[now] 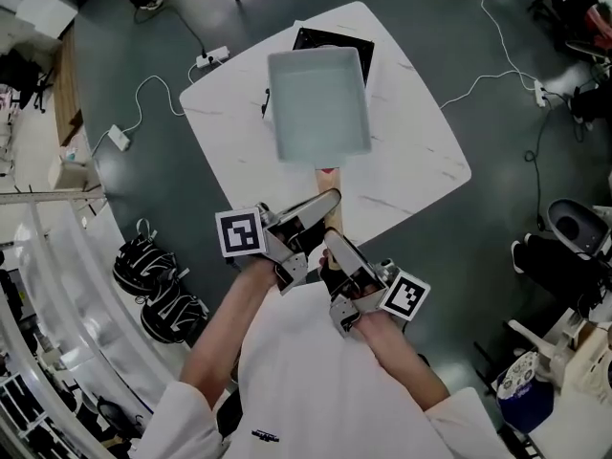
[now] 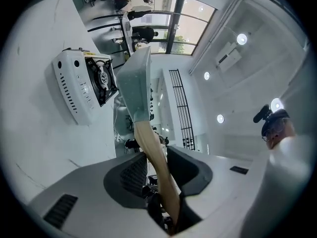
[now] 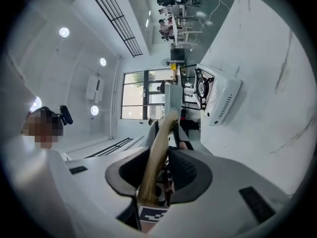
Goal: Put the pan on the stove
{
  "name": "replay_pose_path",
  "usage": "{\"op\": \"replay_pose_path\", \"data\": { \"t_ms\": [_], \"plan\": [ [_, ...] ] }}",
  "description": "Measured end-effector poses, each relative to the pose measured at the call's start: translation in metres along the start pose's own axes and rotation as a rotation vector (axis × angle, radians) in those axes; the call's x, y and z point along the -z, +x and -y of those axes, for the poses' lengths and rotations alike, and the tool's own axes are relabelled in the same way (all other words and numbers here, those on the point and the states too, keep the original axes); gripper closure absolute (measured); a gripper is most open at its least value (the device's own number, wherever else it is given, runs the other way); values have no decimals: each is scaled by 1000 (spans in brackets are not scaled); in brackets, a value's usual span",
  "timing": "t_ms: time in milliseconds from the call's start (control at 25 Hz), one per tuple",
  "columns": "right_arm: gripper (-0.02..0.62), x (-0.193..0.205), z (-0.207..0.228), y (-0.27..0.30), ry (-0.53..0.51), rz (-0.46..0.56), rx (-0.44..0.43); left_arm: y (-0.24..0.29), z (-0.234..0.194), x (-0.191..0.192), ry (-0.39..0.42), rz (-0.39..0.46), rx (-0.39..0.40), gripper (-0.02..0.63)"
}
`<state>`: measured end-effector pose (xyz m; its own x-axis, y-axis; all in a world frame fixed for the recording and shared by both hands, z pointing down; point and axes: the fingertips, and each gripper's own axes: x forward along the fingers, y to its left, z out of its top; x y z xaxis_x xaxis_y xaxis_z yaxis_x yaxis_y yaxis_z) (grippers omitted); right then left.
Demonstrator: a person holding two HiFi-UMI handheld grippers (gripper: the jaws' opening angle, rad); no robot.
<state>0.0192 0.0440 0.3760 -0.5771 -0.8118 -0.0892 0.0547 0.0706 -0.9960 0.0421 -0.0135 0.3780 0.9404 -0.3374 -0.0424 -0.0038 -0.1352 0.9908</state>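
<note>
Both left gripper and right gripper clamp the handle of the pan, which seemingly hovers over the stove, not yet set down.

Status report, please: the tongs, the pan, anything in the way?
Left tongs and right tongs both shut on the wooden handle. Pan held over the stove, not yet set down. Nothing seen between them.

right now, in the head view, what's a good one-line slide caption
Left gripper and right gripper clamp the handle of a square pan held over the stove on a white table.
</note>
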Motion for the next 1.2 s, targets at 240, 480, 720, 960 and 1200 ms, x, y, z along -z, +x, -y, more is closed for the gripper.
{"op": "replay_pose_path", "data": {
  "t_ms": [240,480,720,960,1200],
  "plan": [
    [471,-5,1,22,15,16,4,2,-5,-19,-37,-19,7,477],
    [471,-2,-3,31,-2,5,5,-3,-2,-25,-29,-50,-9,477],
    [471,-25,26,67,-15,13,30,7,-38,-64,-22,-87,-47,477],
    [471,-49,56,97,-25,20,53,19,-76,-95,-60,-122,-41,477],
    [471,-83,95,127,-7,45,75,46,-114,-130,-52,-169,-26,477]
  ]
}}
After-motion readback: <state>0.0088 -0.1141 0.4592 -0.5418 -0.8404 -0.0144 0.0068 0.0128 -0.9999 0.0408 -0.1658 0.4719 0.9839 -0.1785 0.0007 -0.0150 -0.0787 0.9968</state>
